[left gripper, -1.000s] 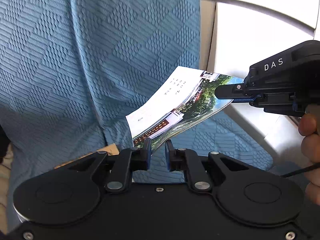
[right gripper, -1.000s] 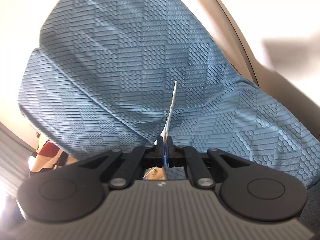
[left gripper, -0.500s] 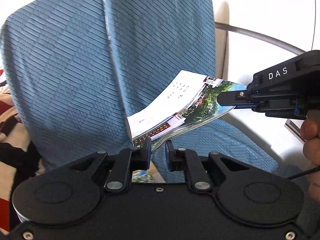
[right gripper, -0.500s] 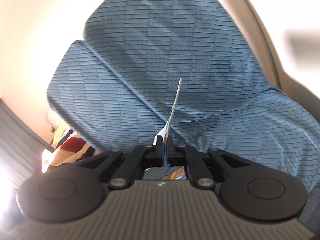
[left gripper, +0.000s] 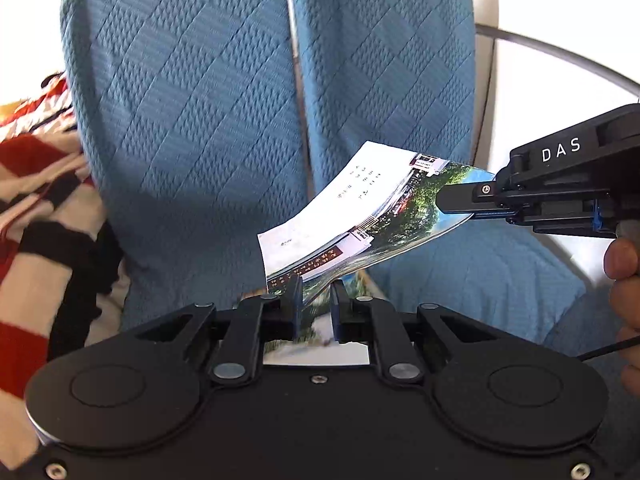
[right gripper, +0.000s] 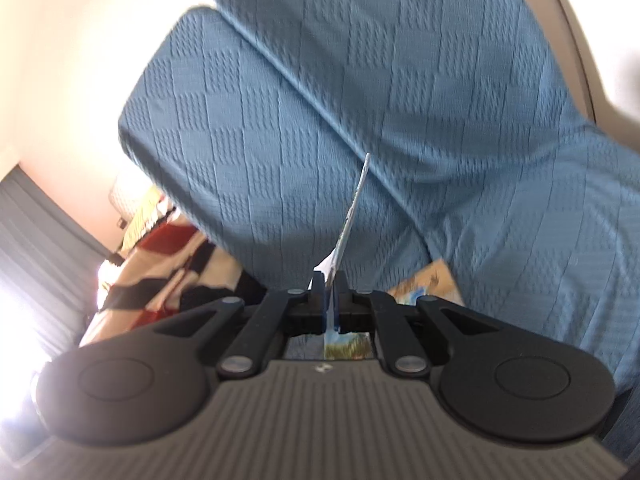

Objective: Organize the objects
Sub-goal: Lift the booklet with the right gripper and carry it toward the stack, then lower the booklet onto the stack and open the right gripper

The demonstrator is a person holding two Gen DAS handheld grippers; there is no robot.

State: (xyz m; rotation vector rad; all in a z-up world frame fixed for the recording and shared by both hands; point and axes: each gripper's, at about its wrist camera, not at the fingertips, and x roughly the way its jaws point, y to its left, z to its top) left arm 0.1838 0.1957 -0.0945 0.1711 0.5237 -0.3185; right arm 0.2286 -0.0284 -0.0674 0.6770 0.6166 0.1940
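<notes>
A thin booklet (left gripper: pixel 360 216) with a white page and a photo of trees and buildings hangs in the air between both grippers, bent into a curve. My right gripper (left gripper: pixel 452 210) comes in from the right, shut on the booklet's far right edge. In the right wrist view the booklet (right gripper: pixel 352 216) shows edge-on, rising out of the right gripper (right gripper: pixel 329 284). My left gripper (left gripper: pixel 316 304) has the booklet's curled lower corner between its narrowly spaced pads. A person's hand (left gripper: pixel 624 264) holds the right gripper's handle.
Two blue quilted back cushions (left gripper: pixel 192 120) of a sofa stand upright behind the booklet. A red, white and black striped blanket (left gripper: pixel 36 208) lies at the left. A brown, colourfully printed flat item (right gripper: pixel 428 280) rests on the seat. A white armrest (left gripper: pixel 520 92) is at the right.
Both grippers have carried the booklet leftward along the sofa. The second cushion and the striped blanket have come into view. The grip on the booklet looks the same.
</notes>
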